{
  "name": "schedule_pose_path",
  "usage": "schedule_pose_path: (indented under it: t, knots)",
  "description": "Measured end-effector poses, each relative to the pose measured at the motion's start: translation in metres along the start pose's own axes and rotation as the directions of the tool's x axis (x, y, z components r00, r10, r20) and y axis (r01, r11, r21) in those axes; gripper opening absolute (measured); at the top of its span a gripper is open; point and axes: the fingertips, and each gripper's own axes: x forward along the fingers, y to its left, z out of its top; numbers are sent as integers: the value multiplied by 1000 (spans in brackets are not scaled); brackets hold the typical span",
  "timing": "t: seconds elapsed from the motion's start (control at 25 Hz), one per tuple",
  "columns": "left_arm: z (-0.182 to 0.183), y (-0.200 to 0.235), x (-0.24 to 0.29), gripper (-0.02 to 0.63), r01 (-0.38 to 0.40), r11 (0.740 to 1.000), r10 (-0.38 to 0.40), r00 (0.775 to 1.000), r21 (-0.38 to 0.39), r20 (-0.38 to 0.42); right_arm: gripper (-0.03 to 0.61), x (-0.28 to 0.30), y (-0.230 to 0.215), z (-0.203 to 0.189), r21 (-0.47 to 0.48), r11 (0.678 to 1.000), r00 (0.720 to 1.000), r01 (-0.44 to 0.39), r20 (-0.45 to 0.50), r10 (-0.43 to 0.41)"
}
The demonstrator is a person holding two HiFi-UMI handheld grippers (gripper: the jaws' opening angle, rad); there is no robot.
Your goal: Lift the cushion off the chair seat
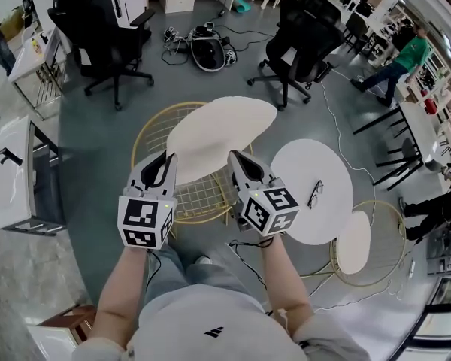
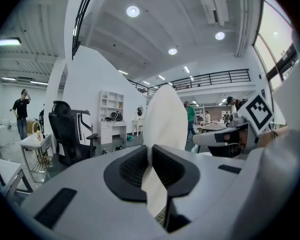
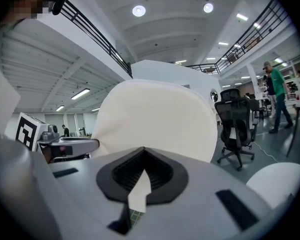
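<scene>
My left gripper (image 1: 165,159) is clamped on the near left edge of the cushion (image 1: 222,130); its own view shows white fabric pinched between the jaws. The cushion hangs tilted over the wire chair (image 1: 186,201), its near part clear of the seat; whether the far edge is clear I cannot judge. My right gripper (image 1: 234,159) is pinched tight on the near right edge. I judge the lift is under way; next, both grippers must rise evenly and keep their grip until the cushion clears the chair rim. To the right, a round bench (image 1: 308,164) carries glasses (image 1: 314,194). I can read no writing, only square markers on the gripper cubes
</scene>
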Motion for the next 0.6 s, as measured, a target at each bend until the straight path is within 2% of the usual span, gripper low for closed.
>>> schedule_pose_path:
  t: [0.6]
  knots:
    - [12,-21,-26,41,-35,999,36,998,-13,50,8,-23,12,6,-40,998,998,-53,18,53]
